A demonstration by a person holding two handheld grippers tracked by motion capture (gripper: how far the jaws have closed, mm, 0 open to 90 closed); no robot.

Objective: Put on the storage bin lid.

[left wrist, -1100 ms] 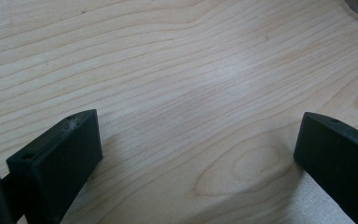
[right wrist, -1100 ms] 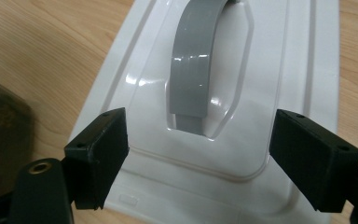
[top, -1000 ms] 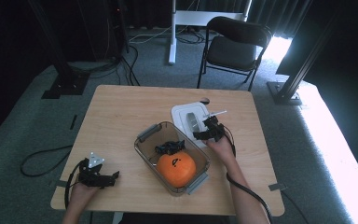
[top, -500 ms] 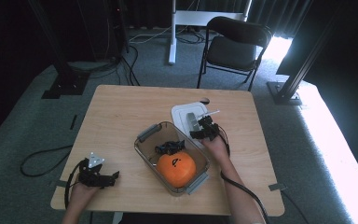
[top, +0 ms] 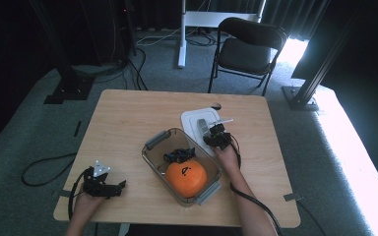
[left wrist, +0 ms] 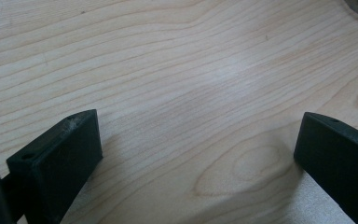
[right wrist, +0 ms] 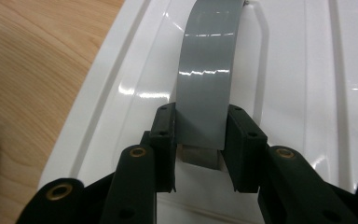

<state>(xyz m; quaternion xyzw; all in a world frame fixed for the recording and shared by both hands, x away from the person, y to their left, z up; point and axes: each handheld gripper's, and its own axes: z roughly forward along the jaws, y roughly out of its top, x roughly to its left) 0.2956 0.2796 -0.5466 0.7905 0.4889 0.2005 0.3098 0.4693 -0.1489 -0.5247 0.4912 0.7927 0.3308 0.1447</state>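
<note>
A white lid (top: 193, 121) lies on the table right of a clear plastic box (top: 150, 158). Inside the box sit an orange ball (top: 186, 177) and a small black object (top: 179, 155). My right gripper (top: 212, 134) is over the lid's near end. In the right gripper view the lid (right wrist: 307, 93) carries a grey arched handle (right wrist: 205, 70). The right gripper (right wrist: 200, 149) has just been closing, and its pads now press both sides of that handle. My left gripper (top: 114, 189) rests at the table's front left. In its own view the left gripper (left wrist: 198, 154) is open over bare wood.
The wooden table (top: 128, 118) has bare room at the back left and right edge. A black chair (top: 248, 49) and a white desk leg (top: 182, 34) stand on the carpet beyond it. Cables trail from both grippers off the front edge.
My right gripper has edged slightly left along the lid toward its handle. The left hand and the box have not moved.
</note>
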